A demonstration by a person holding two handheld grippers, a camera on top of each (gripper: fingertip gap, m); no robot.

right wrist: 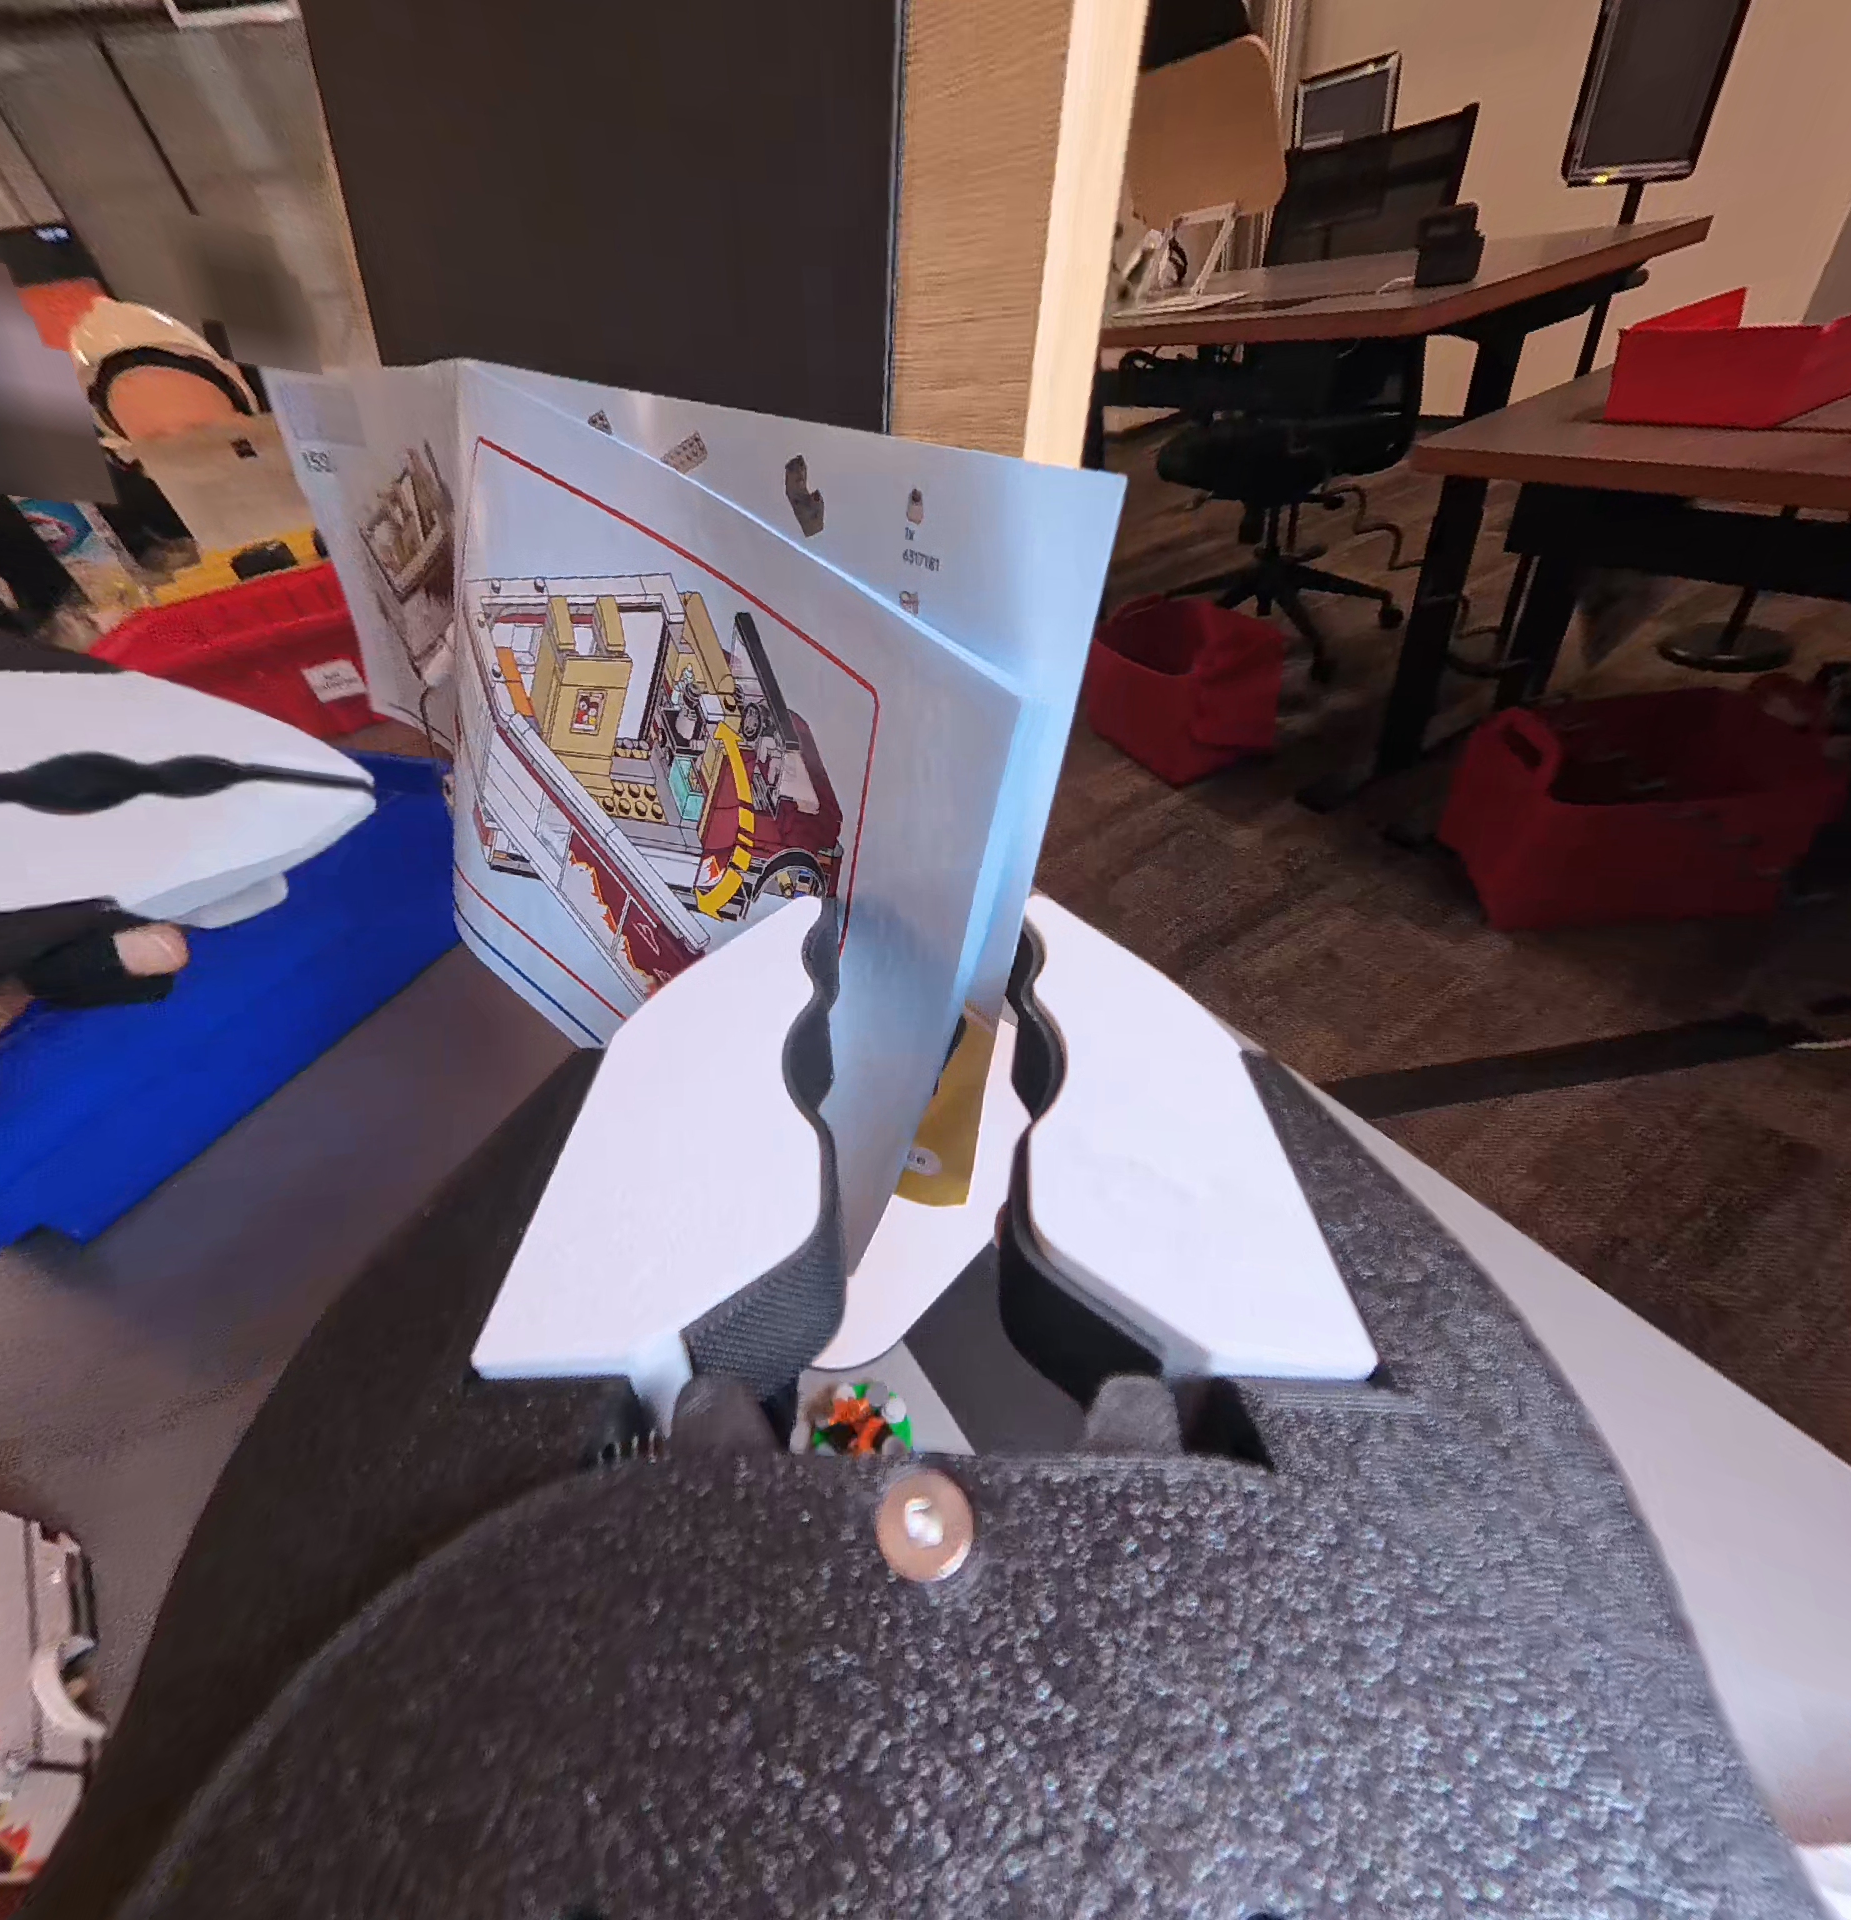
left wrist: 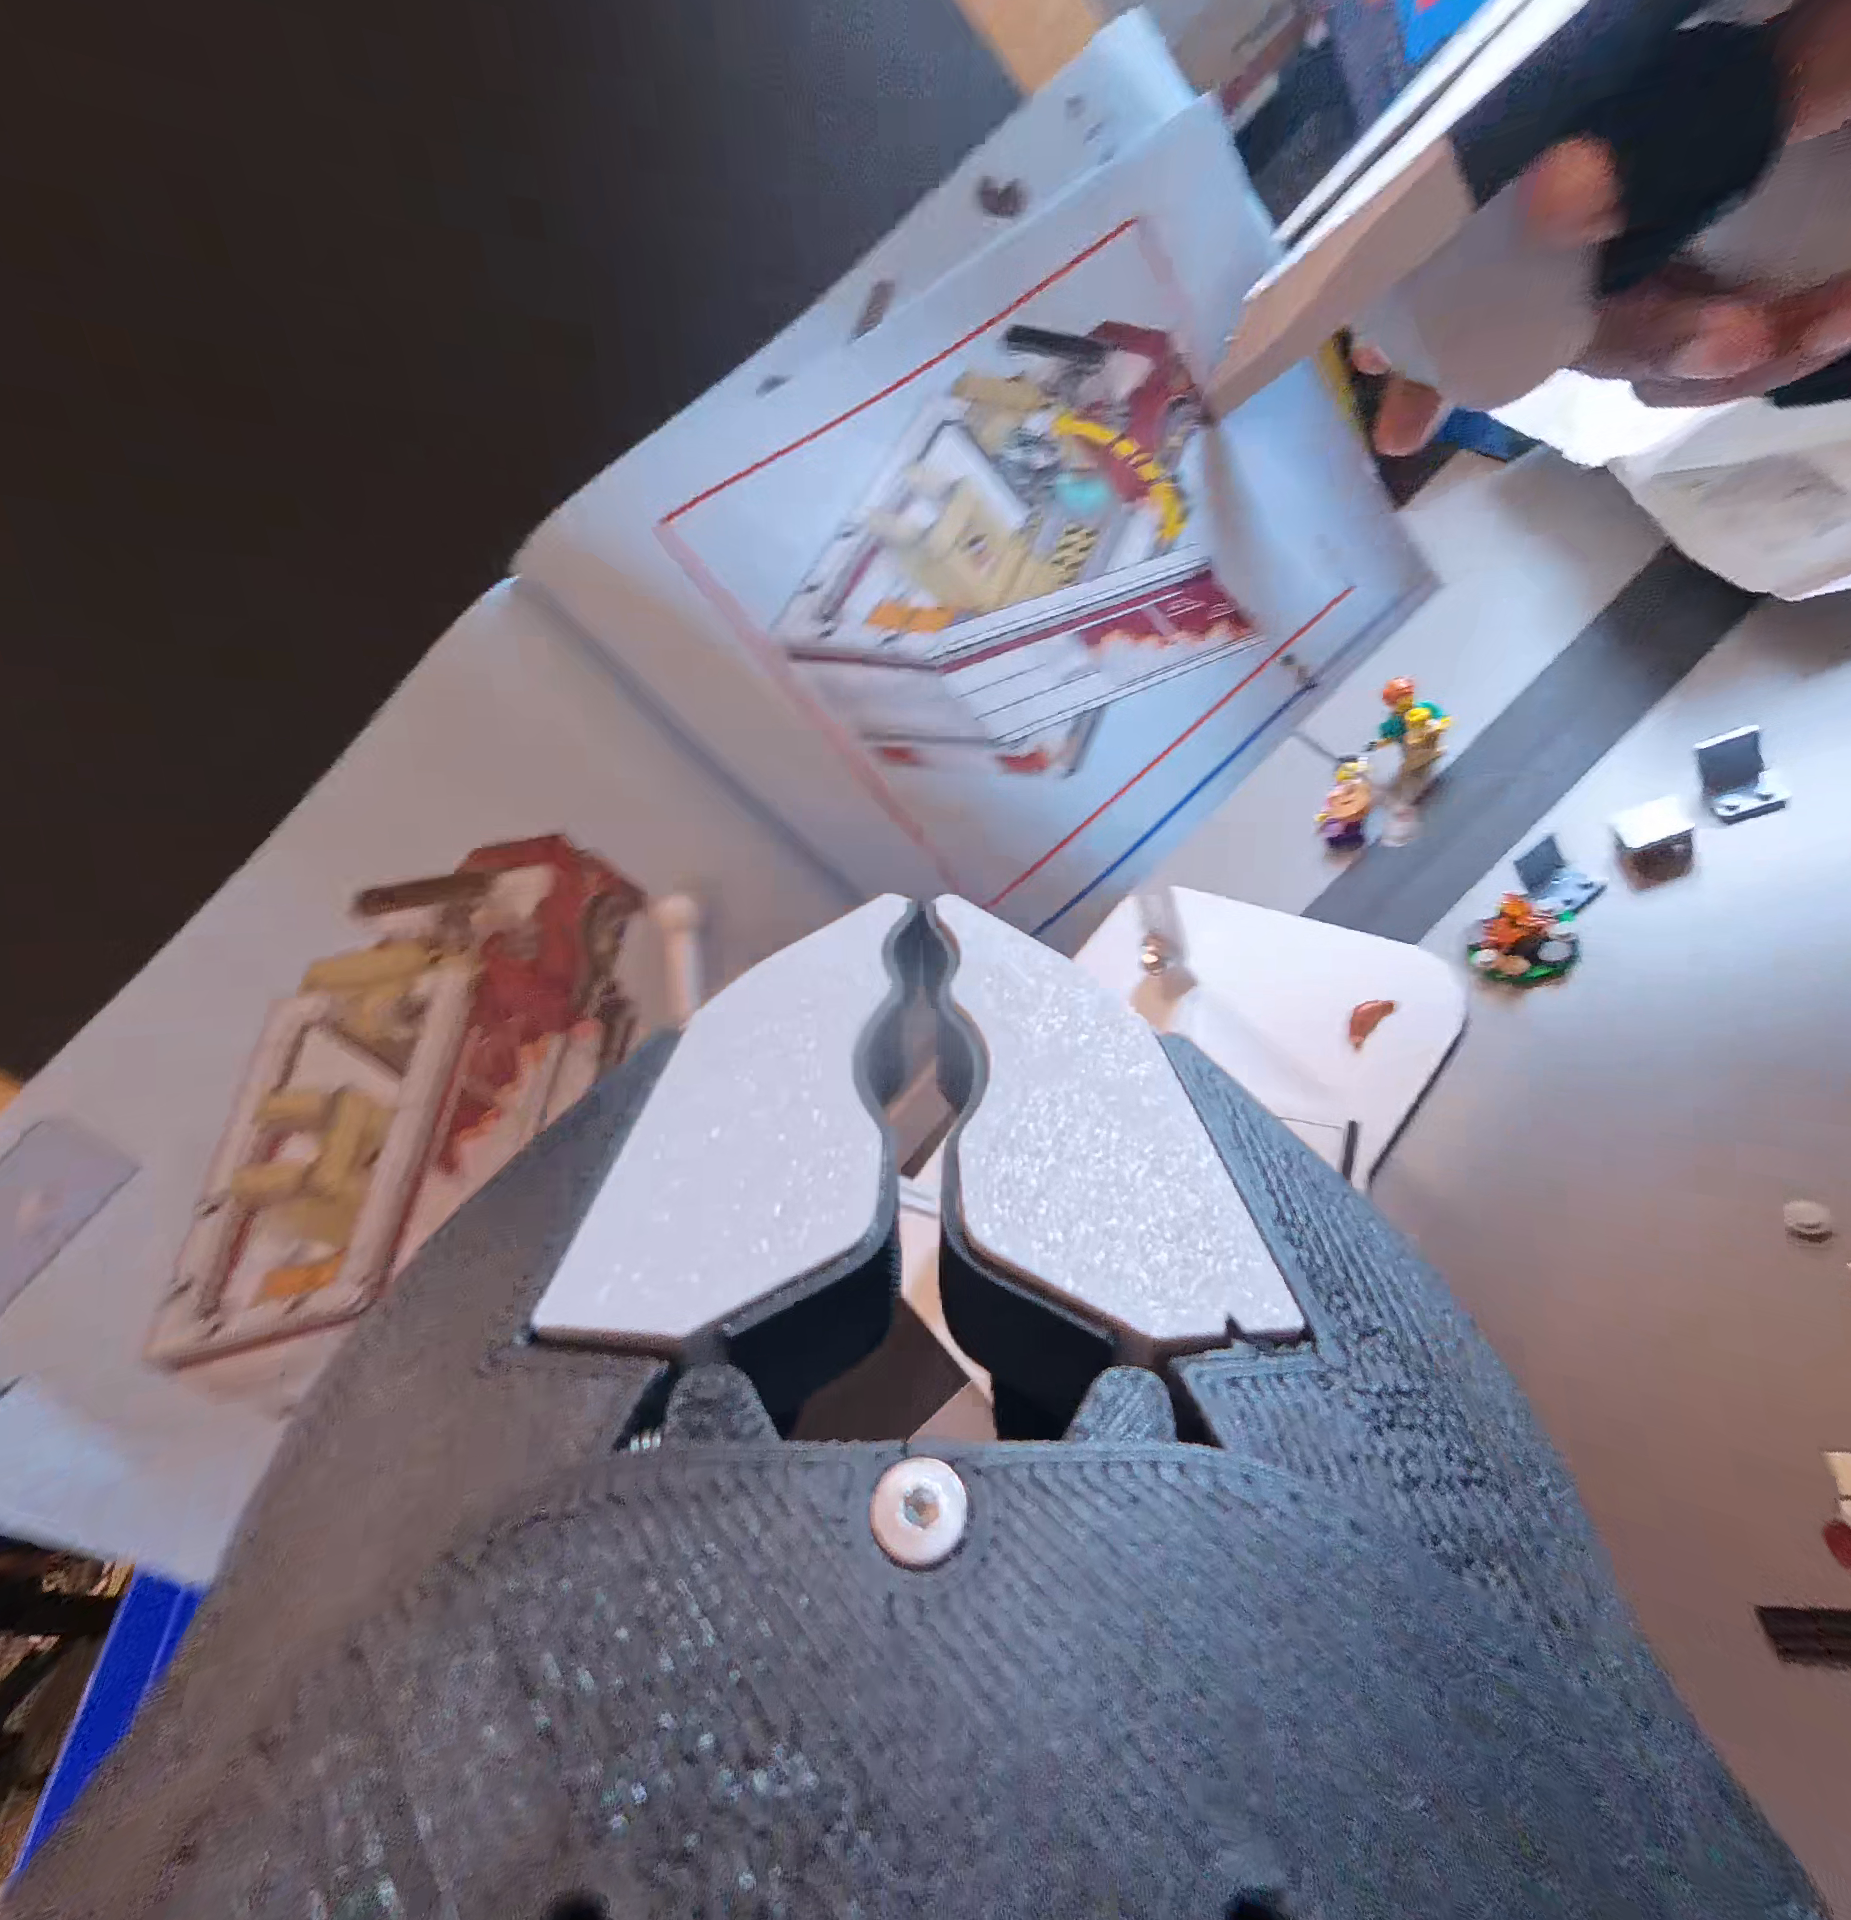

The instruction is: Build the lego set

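Nearest the lens in the left wrist view: my left gripper (left wrist: 926, 920), white fingers pressed together, nothing between them. It hovers over the open instruction booklet (left wrist: 1004, 582), which lies across the grey table (left wrist: 1523, 1351) with one wad of pages lifted. Right of it are a white tray (left wrist: 1316, 1049), some minifigures (left wrist: 1388, 769) and a small orange-and-green build (left wrist: 1521, 940).

In the right wrist view, a blue bin (right wrist: 173, 1039) sits left. My right gripper (right wrist: 921, 914) is part spread, with the raised wad of pages standing upright between its fingers. The left finger (right wrist: 713, 1091) lies against the printed page. On the right finger's side I see a sliver of gap, so no firm pinch yet.

My read on handling: it is light, thin, floppy glossy paper. It is likely slippery and creases or tears easily. Best hold is low on the free edge of the wad, several sheets together, with a gentle squeeze.
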